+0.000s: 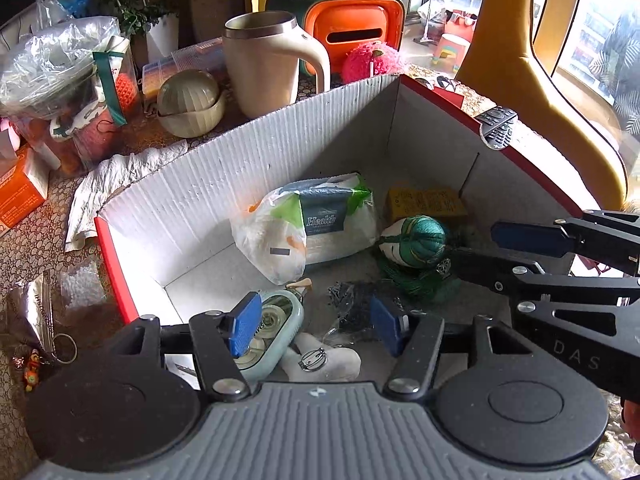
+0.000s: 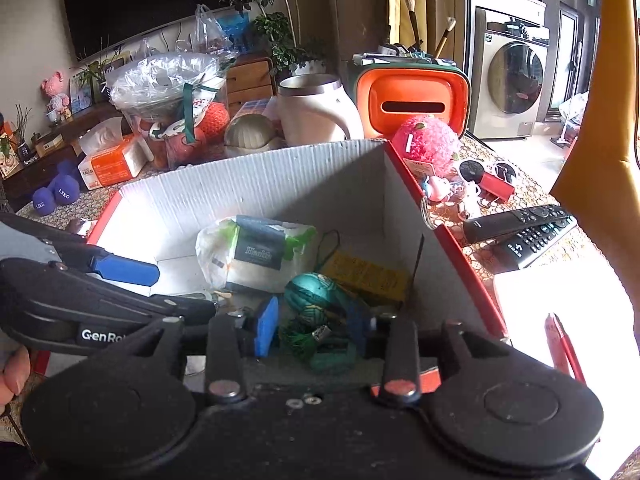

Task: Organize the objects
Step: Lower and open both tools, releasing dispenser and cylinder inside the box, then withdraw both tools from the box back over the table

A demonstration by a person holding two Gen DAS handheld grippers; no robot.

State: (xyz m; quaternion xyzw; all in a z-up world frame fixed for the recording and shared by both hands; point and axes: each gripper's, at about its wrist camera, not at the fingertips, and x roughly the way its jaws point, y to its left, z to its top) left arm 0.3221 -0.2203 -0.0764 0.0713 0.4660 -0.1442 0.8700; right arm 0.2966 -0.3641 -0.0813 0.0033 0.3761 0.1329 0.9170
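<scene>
A white cardboard box with red edges [image 1: 224, 184] [image 2: 280, 176] holds a bagged tissue pack [image 1: 312, 220] [image 2: 256, 252], a yellow packet [image 1: 428, 200] [image 2: 368, 276], a green yarn ball [image 1: 420, 240] [image 2: 316, 288], a pale green tape dispenser [image 1: 272, 320] and a white plush item [image 1: 320, 360]. My left gripper [image 1: 314, 326] is open and empty above the dispenser and plush. My right gripper [image 2: 312, 332] is open, its jaws on either side of the green yarn tassel [image 2: 308, 340]. It also shows in the left wrist view [image 1: 492, 248].
Behind the box stand a cream mug [image 1: 272, 64] [image 2: 316, 108], an orange case [image 1: 352, 28] [image 2: 412, 100], a pink pompom [image 1: 372, 62] [image 2: 428, 144] and a lidded bowl [image 1: 192, 104]. Two remotes [image 2: 528, 228] lie to the right. A keyring [image 1: 44, 356] and a crumpled tissue [image 1: 120, 176] lie to the left.
</scene>
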